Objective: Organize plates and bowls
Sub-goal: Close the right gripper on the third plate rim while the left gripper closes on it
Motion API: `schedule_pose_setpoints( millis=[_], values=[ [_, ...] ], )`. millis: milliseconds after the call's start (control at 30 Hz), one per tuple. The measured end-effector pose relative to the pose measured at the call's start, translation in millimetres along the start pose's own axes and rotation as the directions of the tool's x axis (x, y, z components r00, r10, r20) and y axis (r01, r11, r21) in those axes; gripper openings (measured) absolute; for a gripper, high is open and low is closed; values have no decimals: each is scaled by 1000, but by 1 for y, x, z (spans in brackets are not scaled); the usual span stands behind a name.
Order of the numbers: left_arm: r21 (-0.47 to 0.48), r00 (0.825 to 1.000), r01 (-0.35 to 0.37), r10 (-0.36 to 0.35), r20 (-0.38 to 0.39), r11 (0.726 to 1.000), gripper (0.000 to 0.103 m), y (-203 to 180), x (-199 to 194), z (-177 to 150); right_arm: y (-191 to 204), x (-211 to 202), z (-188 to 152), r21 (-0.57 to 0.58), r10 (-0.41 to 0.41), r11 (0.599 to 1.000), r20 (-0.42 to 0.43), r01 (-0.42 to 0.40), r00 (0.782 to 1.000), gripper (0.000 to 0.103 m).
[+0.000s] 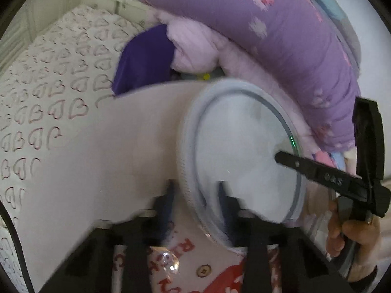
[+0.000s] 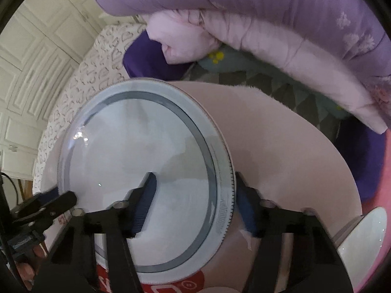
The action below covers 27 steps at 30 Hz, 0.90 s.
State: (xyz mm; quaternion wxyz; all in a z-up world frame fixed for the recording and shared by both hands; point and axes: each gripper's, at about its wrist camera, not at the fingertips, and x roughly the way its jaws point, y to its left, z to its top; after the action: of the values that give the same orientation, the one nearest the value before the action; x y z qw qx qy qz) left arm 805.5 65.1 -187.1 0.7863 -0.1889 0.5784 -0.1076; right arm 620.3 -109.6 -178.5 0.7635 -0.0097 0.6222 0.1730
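Observation:
A pale blue plate (image 1: 242,151) with a grey ring is held tilted above a round pinkish-white table (image 1: 102,151). My left gripper (image 1: 198,193) is shut on its near rim, one finger over the face and one behind. My right gripper (image 2: 195,195) is shut on the same plate (image 2: 136,161) at its opposite rim, with one finger (image 2: 144,200) on the face. The right gripper's finger (image 1: 315,168) shows in the left wrist view. The left gripper's fingertip (image 2: 58,201) shows in the right wrist view. A white dish (image 2: 361,239) sits at the right edge.
A bed with a heart-print sheet (image 1: 48,92) lies left. Purple and pink quilts (image 1: 268,24) are piled behind the table, with a dark purple cloth (image 1: 144,63). White closet doors (image 2: 31,73) stand at the left. A red-lettered cloth (image 1: 185,268) lies below.

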Motion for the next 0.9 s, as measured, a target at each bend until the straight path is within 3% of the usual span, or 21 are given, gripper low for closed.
schedule_pose_setpoints(
  millis=[100,200,500,900],
  values=[
    [4,1000,-15,15,25,1000,16,-1,0,-1,-7,-3,-3,25,10,1000,12,-10,1000,34],
    [-36,1000,0,1,30,999,15,6,-3,-1,-5,-6,-6,27,36,999,16,-37,999,30],
    [-39,996,-56,59,74,998,15,12,-24,-8,15,-11,-18,12,78,997,43,-78,996,26],
    [-53,988,-81,87,128,995,15,27,-78,-51,49,-33,-51,-63,99,994,94,-93,991,26]
  ],
)
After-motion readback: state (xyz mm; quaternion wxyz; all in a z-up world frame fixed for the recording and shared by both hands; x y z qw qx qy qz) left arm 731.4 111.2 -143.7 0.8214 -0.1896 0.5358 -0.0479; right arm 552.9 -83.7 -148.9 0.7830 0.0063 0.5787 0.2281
